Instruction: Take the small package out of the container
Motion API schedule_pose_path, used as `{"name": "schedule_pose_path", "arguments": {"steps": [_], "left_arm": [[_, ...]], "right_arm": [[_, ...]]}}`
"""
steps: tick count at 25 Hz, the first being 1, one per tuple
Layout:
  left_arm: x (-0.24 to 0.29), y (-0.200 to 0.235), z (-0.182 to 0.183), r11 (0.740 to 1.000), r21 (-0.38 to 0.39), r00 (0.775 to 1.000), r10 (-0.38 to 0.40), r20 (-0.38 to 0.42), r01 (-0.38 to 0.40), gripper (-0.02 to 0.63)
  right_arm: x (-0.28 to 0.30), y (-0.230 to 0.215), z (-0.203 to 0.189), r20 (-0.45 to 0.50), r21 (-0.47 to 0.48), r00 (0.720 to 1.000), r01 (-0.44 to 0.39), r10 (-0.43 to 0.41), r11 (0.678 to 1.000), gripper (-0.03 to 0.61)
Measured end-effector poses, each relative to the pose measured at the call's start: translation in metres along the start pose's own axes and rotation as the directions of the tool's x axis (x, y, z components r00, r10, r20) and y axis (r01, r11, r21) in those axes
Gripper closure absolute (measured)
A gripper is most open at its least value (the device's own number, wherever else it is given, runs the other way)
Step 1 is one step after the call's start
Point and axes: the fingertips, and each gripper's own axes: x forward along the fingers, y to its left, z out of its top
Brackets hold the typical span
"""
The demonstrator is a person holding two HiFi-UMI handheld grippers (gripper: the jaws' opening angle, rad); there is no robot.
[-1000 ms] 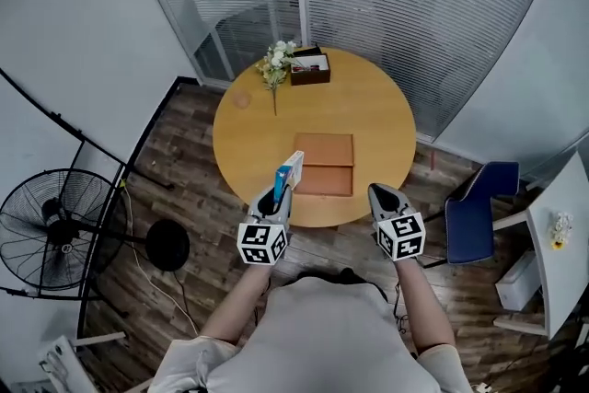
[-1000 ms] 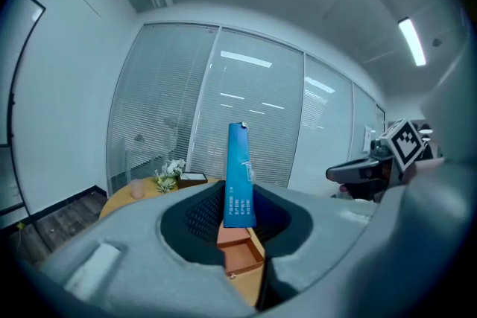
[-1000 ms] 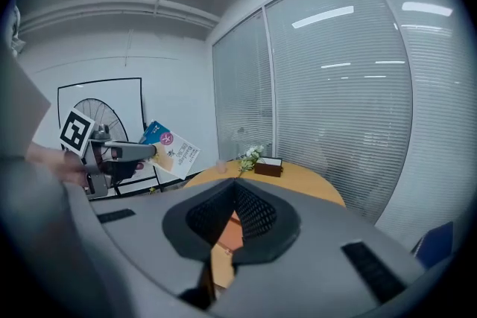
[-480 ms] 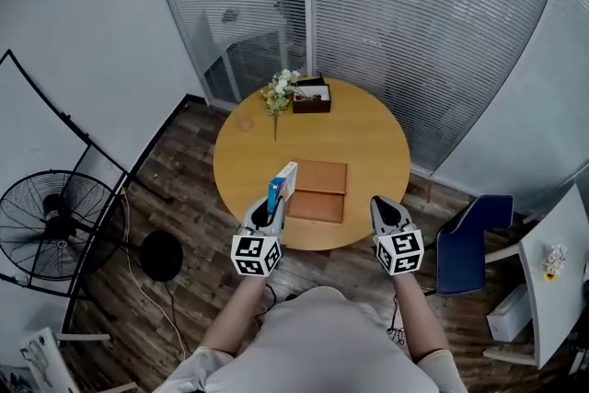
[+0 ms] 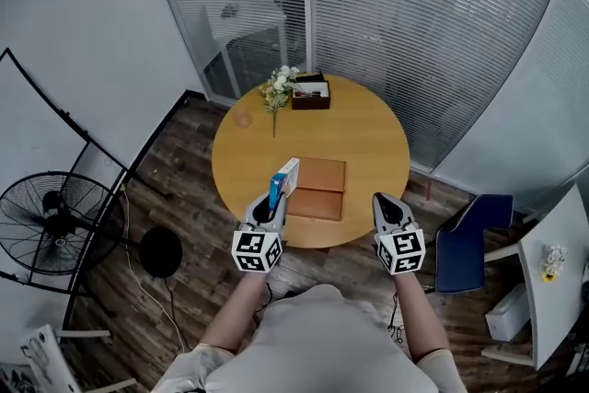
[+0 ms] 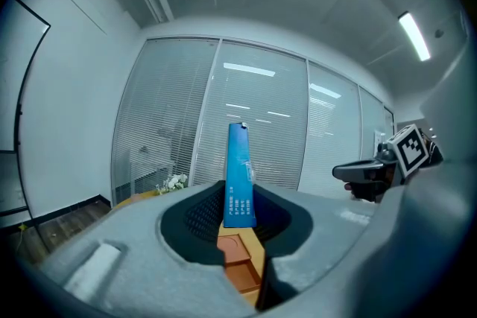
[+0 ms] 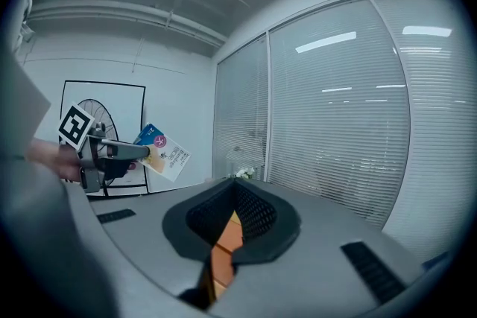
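Left gripper (image 5: 274,201) is clamped on the small blue package (image 5: 284,179), jaws parted only by its thickness, the long axis standing straight up out of the pads. The package hangs over the near-left edge of the flat brown container (image 5: 322,189) on the round table (image 5: 368,129), clear of it. Right gripper (image 5: 387,203) is further off, jaws together, nothing between them.

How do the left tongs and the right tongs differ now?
The left tongs grip a small blue package; the right tongs hold nothing. The package holds the left tongs slightly apart; the right tongs are closed. Both point toward the round table.
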Motion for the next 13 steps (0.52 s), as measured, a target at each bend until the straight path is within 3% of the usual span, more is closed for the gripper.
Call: {"name": "schedule_pose_path", "arguments": {"steps": [13], "left_arm": [[0.0000,-0.0042,-0.0009,0.999,0.003,0.999,-0.044,-0.010,0.044,0.535]], "right_arm": [[0.0010,0.0065,0.0001,0.005,0.016,1.000,0.000,0.000,1.000,0.575]]}}
